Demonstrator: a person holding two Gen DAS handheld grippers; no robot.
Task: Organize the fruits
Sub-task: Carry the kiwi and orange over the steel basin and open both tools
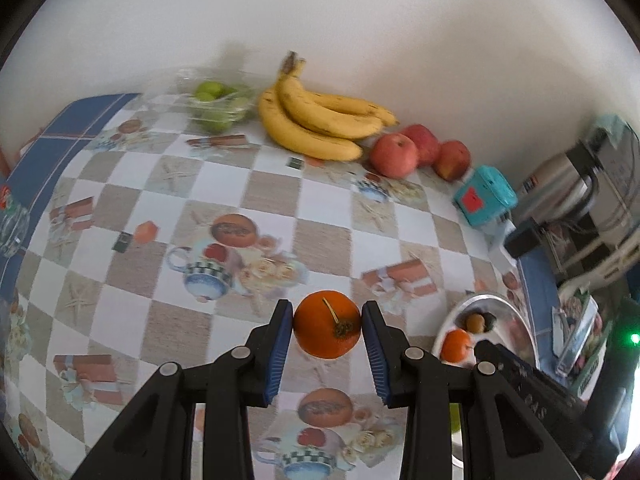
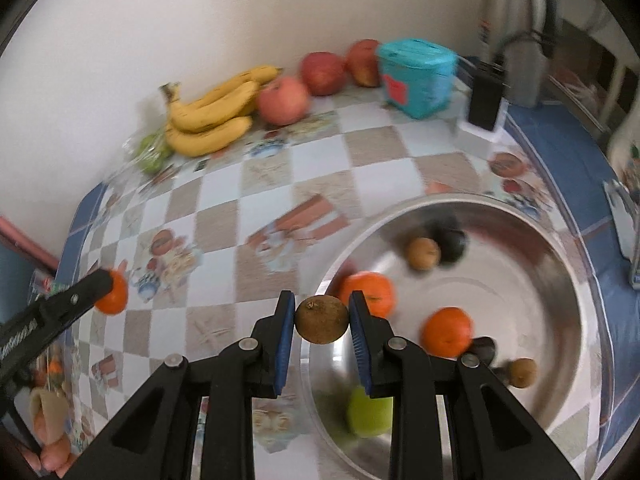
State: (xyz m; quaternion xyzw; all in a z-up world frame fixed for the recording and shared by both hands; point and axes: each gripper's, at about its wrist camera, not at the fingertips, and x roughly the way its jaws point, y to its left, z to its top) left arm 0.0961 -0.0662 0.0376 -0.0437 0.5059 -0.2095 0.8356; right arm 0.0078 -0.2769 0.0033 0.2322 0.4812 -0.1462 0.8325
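My left gripper point(image 1: 327, 330) is shut on an orange point(image 1: 327, 325) with a dry stem, held above the checked tablecloth. My right gripper point(image 2: 322, 320) is shut on a brown kiwi point(image 2: 322, 320), held over the near rim of a steel bowl point(image 2: 560, 320). Inside the bowl lie two oranges point(image 2: 447, 332), two more kiwis point(image 2: 423, 254), a dark fruit and a green fruit point(image 2: 370, 418). In the right wrist view the left gripper point(image 2: 108, 288) with its orange appears at the left edge. Bananas point(image 1: 320, 120) and three red apples point(image 1: 394, 155) lie along the wall.
A clear box of green limes point(image 1: 216, 104) stands left of the bananas. A teal container point(image 1: 484, 196) and a black block on a white base point(image 2: 484, 106) stand right of the apples. Kettles and clutter fill the far right. A hand point(image 2: 48, 420) shows at the lower left.
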